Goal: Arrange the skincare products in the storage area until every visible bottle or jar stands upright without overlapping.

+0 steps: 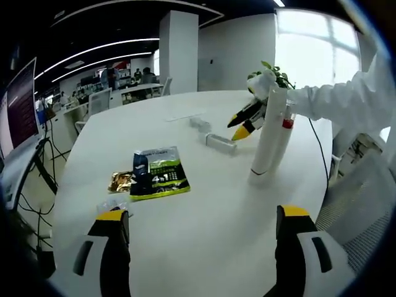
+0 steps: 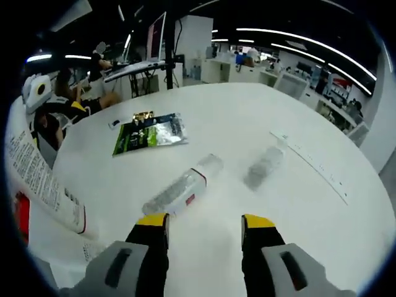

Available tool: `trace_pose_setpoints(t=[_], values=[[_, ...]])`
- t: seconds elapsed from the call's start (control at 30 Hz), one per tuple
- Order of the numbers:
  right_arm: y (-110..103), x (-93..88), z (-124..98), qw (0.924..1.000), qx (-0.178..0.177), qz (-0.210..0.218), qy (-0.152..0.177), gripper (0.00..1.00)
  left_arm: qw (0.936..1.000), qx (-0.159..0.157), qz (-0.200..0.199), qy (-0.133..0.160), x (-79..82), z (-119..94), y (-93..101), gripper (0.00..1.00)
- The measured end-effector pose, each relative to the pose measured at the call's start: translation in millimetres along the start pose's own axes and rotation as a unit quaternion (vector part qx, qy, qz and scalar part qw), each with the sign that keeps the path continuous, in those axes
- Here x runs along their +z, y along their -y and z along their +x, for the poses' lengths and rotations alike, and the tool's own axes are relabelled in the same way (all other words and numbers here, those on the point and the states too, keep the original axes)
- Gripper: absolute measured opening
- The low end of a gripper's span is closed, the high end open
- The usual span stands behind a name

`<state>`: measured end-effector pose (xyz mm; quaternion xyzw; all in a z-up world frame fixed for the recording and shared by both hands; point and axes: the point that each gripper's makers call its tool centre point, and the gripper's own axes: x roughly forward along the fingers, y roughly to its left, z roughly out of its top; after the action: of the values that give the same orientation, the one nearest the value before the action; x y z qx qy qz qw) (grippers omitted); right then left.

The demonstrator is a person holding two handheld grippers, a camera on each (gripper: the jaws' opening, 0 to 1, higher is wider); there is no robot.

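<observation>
Two tall white tubes (image 1: 270, 133) stand upright together on the white table (image 1: 216, 204); one has a red band (image 1: 287, 124). In the right gripper view one tube (image 2: 43, 182) rises close at the left edge. Two clear bottles lie on their sides: one with a red band (image 2: 182, 185) (image 1: 219, 141) just beyond my right gripper (image 2: 204, 221), the other (image 2: 265, 164) (image 1: 199, 122) farther right. My right gripper (image 1: 242, 125) is open beside the tubes, held by a white-sleeved arm. My left gripper (image 1: 201, 213) is open over bare table, nothing between its jaws.
A green sachet (image 1: 158, 173) (image 2: 148, 135), a small gold packet (image 1: 120, 180) and a clear wrapper (image 1: 111, 203) lie on the table's left part. A thin pale strip (image 2: 315, 164) lies at the far side. A potted plant (image 1: 273, 74) stands behind the tubes. Office desks and chairs surround the table.
</observation>
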<state>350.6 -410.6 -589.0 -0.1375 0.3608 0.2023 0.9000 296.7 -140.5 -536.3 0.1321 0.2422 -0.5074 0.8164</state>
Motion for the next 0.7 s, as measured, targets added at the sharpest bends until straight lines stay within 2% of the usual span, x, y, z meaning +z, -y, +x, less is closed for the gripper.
trace_pose_setpoints(t=[0.07,0.17,0.47,0.7], values=[[-2.0,1.4,0.7,0.9997,0.013,0.020,0.000,0.27,1.0000,-0.001,-0.001,-0.001,-2.0,1.4,-2.3,0.94],[0.1,2.1,0.9,0.9999,0.005,0.010,-0.001,0.34,1.0000,-0.002,0.000,-0.001,-0.8,0.6,0.1,0.93],[7.2,7.3,6.9,0.9999,-0.003,0.015,-0.003,0.37,1.0000,-0.003,0.000,-0.007,-4.0,1.8,-0.4,0.93],[22.1,17.5,15.7,0.9995,-0.021,0.022,0.006,0.40,0.9999,-0.003,-0.001,-0.011,-5.6,2.7,-0.4,0.93]])
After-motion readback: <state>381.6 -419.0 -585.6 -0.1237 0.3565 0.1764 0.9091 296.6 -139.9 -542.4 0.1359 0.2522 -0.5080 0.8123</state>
